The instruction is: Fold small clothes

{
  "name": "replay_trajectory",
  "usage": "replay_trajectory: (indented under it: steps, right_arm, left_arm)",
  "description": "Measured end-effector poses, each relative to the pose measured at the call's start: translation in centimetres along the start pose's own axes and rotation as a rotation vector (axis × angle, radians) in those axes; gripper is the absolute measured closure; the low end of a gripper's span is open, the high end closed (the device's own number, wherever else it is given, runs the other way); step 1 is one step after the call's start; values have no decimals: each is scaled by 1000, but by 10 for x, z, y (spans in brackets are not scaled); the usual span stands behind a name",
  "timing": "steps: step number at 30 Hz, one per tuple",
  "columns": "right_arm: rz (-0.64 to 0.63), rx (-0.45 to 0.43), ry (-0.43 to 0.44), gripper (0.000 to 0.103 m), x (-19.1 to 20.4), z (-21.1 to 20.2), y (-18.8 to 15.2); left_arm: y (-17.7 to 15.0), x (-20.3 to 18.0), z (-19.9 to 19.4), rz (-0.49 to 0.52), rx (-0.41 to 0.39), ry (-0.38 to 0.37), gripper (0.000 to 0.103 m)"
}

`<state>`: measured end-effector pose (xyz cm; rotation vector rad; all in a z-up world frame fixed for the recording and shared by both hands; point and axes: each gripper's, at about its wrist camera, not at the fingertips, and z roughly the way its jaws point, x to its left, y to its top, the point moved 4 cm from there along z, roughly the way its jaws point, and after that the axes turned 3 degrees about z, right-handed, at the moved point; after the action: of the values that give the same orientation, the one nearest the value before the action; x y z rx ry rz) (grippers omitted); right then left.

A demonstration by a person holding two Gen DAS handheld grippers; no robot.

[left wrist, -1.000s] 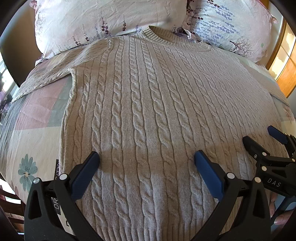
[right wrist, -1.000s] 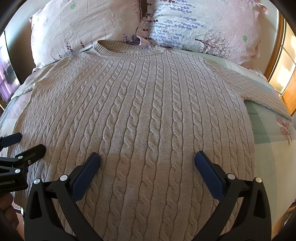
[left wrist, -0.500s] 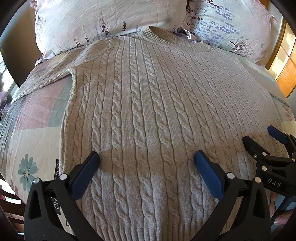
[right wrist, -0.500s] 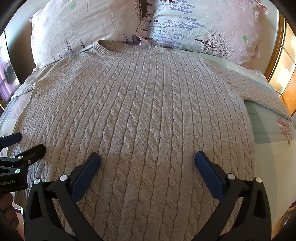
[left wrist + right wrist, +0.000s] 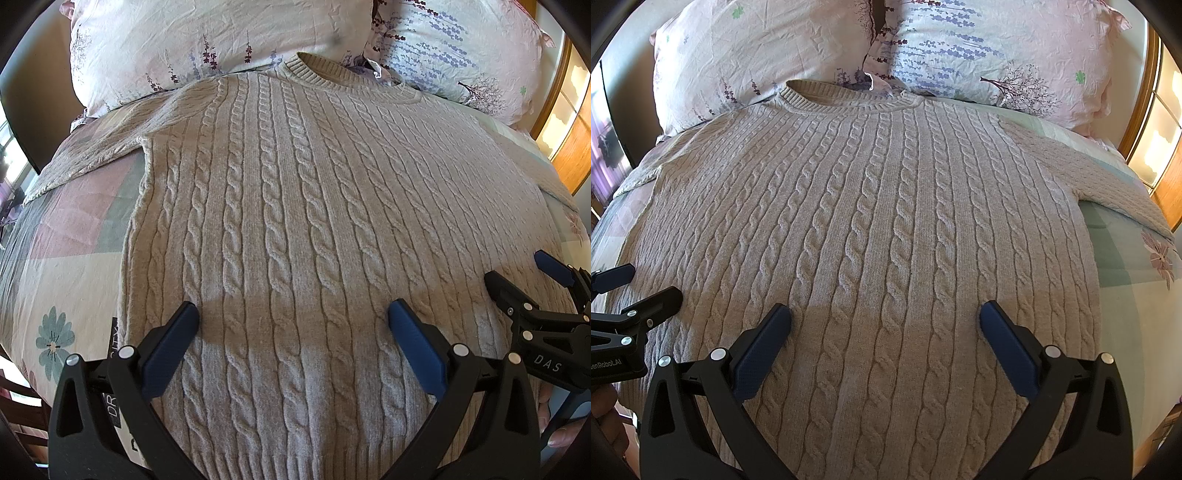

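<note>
A beige cable-knit sweater (image 5: 288,206) lies flat, front up, on a bed, collar toward the pillows and hem toward me; it also fills the right wrist view (image 5: 879,221). Its left sleeve (image 5: 92,155) and right sleeve (image 5: 1115,184) spread out to the sides. My left gripper (image 5: 291,314) is open and empty above the hem's left part. My right gripper (image 5: 884,314) is open and empty above the hem's right part. Each gripper shows in the other's view, the right one (image 5: 524,280) at the right edge and the left one (image 5: 639,284) at the left edge.
The bed has a patchwork floral cover (image 5: 62,258). Two flowered pillows (image 5: 757,55) (image 5: 1015,51) lean at the head, just behind the collar. A wooden frame (image 5: 1141,110) with bright panes stands at the right.
</note>
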<state>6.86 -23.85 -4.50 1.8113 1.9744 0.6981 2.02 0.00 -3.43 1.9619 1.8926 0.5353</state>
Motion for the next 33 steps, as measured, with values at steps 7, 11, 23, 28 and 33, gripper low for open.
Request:
replay_trajectory:
  steps: [7,11,23,28,33]
  right_arm:
    - [0,0,0,1,0,0,0]
    - [0,0,0,1,0,0,0]
    - [0,-1,0,1,0,0,0]
    - [0,0,0,1,0,0,0]
    - [-2,9,0,1,0,2,-1]
  left_arm:
    - [0,0,0,0,-1,0,2]
    - [0,0,0,0,-1,0,2]
    - [0,0,0,0,-2,1,2]
    - [0,0,0,0,-2,0,2]
    - [1,0,0,0,7,0,2]
